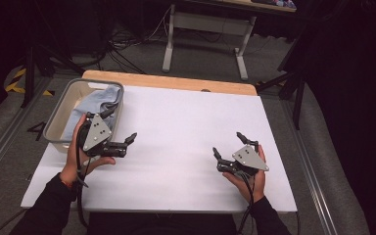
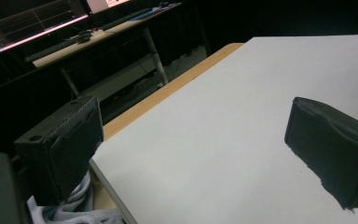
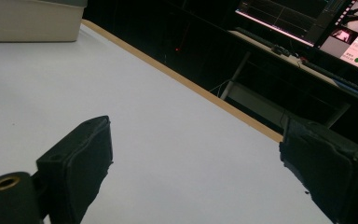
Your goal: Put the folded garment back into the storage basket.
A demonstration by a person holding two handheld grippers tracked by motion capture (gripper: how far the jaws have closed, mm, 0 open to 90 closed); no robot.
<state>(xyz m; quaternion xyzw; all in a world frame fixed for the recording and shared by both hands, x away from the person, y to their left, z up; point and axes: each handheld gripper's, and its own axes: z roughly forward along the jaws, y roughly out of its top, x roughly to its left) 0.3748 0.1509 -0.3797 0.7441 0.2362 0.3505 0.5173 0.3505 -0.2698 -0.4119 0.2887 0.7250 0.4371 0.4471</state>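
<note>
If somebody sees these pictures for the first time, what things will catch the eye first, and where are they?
First, the two black claws held open above the white table top: the left claw at the left side, the right claw at the right side, both holding nothing. Next, the grey plastic bin at the table's far left corner, with a light blue cloth bunched inside, right beside the left claw.

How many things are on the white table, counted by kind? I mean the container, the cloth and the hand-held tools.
Grey bin: 1
Light blue cloth, lying in the bin: 1
Hand-held tools: 2, the left tool and the right tool, both open and holding nothing
Total: 4
</note>
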